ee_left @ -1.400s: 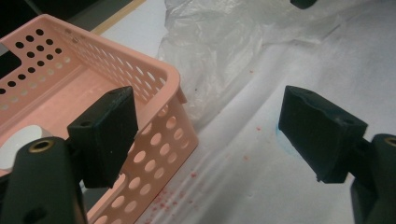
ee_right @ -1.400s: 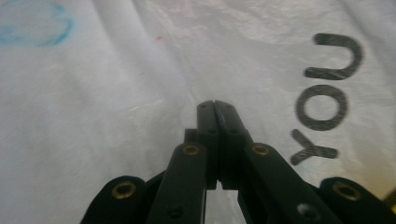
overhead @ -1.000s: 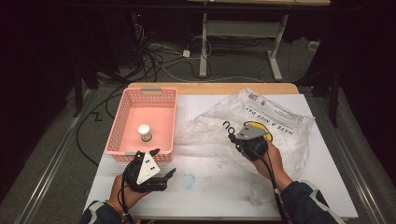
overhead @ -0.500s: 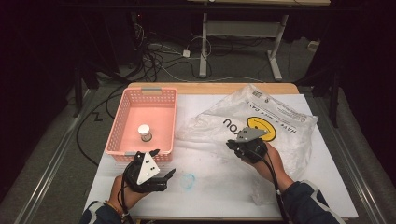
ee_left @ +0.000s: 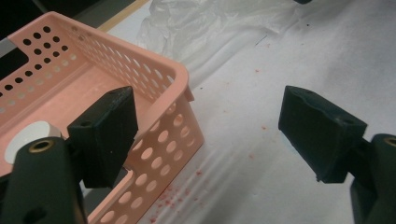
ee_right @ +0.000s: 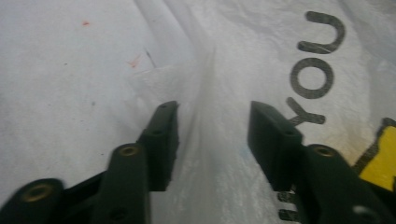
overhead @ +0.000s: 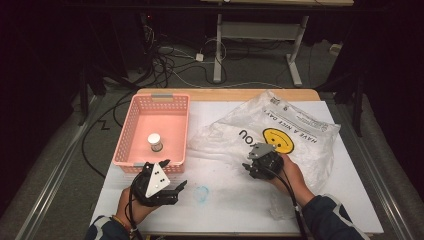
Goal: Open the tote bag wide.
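Overhead view — close tongs views (shared bag (overhead: 280, 131))

At the lower left of the left gripper view, a black jaw hid most of the small white-lidded jar (ee_left: 28, 136); the pink perforated plastic basket (ee_left: 154, 93) ran off the left edge.

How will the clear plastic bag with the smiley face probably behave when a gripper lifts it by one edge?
The plastic bag lies crumpled and wrinkled on the table, so it is probably floppy and would sag. It looks thin and light. Its glossy film may slip between the right gripper pads.

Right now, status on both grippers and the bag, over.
Left gripper open, beside pink basket. Right gripper low over plastic bag, fingers just been opening, nothing pinched, a bag fold between them. Nothing in the way.
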Tool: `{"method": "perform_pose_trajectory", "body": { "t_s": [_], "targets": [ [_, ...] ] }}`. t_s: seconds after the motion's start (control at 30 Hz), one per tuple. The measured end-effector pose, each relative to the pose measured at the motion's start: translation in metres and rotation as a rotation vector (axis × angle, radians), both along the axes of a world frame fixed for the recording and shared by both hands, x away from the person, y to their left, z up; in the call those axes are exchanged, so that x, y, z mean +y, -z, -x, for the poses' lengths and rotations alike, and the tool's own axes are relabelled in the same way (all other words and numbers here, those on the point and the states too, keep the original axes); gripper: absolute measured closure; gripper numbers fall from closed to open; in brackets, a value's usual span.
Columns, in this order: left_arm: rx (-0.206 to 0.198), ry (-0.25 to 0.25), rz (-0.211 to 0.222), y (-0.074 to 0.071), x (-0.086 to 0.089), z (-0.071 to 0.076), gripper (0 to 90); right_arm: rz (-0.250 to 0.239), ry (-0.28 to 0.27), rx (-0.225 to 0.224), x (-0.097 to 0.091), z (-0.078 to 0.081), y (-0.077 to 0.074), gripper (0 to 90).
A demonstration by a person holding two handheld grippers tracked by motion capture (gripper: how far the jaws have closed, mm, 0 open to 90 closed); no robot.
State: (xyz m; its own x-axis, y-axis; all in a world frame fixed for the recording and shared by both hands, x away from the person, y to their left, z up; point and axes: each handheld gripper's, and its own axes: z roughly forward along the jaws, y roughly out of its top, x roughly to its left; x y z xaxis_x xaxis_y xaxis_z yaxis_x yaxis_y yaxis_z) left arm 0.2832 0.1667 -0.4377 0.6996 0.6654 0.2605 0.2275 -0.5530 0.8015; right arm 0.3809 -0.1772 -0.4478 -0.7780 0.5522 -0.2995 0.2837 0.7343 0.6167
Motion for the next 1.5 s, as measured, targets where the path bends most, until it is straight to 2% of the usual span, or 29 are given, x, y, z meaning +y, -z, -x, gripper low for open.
{"method": "perform_pose_trajectory", "body": {
  "t_s": [0.07, 0.1, 0.17, 0.27, 0.4, 0.43, 0.5, 0.57, 0.63, 0.7, 0.77, 0.9, 0.97, 1.07, 1.1, 1.13, 1.17, 1.23, 1.27, 1.37, 1.43, 1.5],
  "targets": [
    [-0.002, -0.004, 0.004, -0.001, 0.001, 0.000, 19.0, -0.012, 0.009, -0.005, -0.003, -0.001, -0.003, 76.9],
    [-0.005, -0.007, 0.002, -0.001, 0.002, -0.001, 19.0, -0.012, 0.009, -0.005, -0.003, -0.001, -0.003, 76.9],
    [-0.007, -0.013, 0.007, -0.003, 0.004, -0.002, 19.0, -0.017, 0.013, -0.030, -0.005, -0.001, -0.007, 89.3],
    [-0.016, -0.024, 0.009, -0.006, 0.006, -0.003, 19.0, -0.023, 0.022, -0.050, -0.006, 0.000, -0.012, 90.0],
    [-0.035, -0.045, 0.018, -0.014, 0.013, -0.006, 18.9, -0.075, 0.049, -0.144, -0.009, 0.006, -0.033, 90.0],
    [-0.048, -0.064, 0.027, -0.020, 0.018, -0.009, 18.9, -0.088, 0.058, -0.169, -0.011, 0.007, -0.038, 90.0],
    [-0.047, -0.073, 0.037, -0.022, 0.021, -0.011, 18.8, -0.118, 0.071, -0.204, -0.014, 0.009, -0.047, 90.0],
    [-0.037, -0.105, 0.031, -0.030, 0.028, -0.019, 18.7, -0.139, 0.078, -0.235, -0.017, 0.010, -0.055, 90.0],
    [-0.031, -0.108, 0.031, -0.032, 0.029, -0.022, 18.7, -0.170, 0.088, -0.253, -0.019, 0.011, -0.062, 90.0],
    [-0.030, -0.124, 0.015, -0.036, 0.032, -0.028, 18.6, -0.184, 0.093, -0.268, -0.020, 0.011, -0.067, 90.0],
    [-0.018, -0.137, 0.007, -0.042, 0.034, -0.037, 18.0, -0.195, 0.087, -0.274, -0.021, 0.011, -0.069, 90.0],
    [-0.024, -0.164, 0.001, -0.054, 0.037, -0.057, 17.3, -0.221, 0.089, -0.294, -0.021, 0.011, -0.078, 90.0],
    [-0.004, -0.168, 0.005, -0.057, 0.038, -0.069, 17.3, -0.229, 0.092, -0.296, -0.021, 0.011, -0.080, 90.0],
    [0.037, -0.179, -0.018, -0.057, 0.040, -0.088, 17.4, -0.235, 0.096, -0.305, -0.022, 0.009, -0.082, 90.0],
    [0.063, -0.175, -0.022, -0.056, 0.041, -0.094, 17.5, -0.235, 0.096, -0.305, -0.022, 0.009, -0.082, 90.0],
    [0.106, -0.196, -0.037, -0.053, 0.043, -0.106, 17.6, -0.243, 0.099, -0.310, -0.023, 0.008, -0.083, 90.0],
    [0.106, -0.196, -0.037, -0.053, 0.043, -0.106, 17.7, -0.243, 0.099, -0.310, -0.023, 0.008, -0.083, 90.0],
    [0.175, -0.232, -0.052, -0.049, 0.047, -0.122, 19.1, -0.251, 0.105, -0.319, -0.025, 0.008, -0.086, 90.0],
    [0.175, -0.232, -0.052, -0.049, 0.047, -0.122, 19.6, -0.251, 0.105, -0.319, -0.025, 0.008, -0.086, 90.0],
    [0.247, -0.246, -0.076, -0.045, 0.050, -0.136, 19.7, -0.270, 0.119, -0.329, -0.031, 0.006, -0.091, 90.0],
    [0.296, -0.237, -0.084, -0.043, 0.051, -0.144, 19.6, -0.278, 0.119, -0.334, -0.034, 0.004, -0.095, 90.0],
    [0.323, -0.227, -0.103, -0.041, 0.051, -0.148, 19.6, -0.291, 0.122, -0.339, -0.036, 0.003, -0.100, 90.0]
  ]
}}
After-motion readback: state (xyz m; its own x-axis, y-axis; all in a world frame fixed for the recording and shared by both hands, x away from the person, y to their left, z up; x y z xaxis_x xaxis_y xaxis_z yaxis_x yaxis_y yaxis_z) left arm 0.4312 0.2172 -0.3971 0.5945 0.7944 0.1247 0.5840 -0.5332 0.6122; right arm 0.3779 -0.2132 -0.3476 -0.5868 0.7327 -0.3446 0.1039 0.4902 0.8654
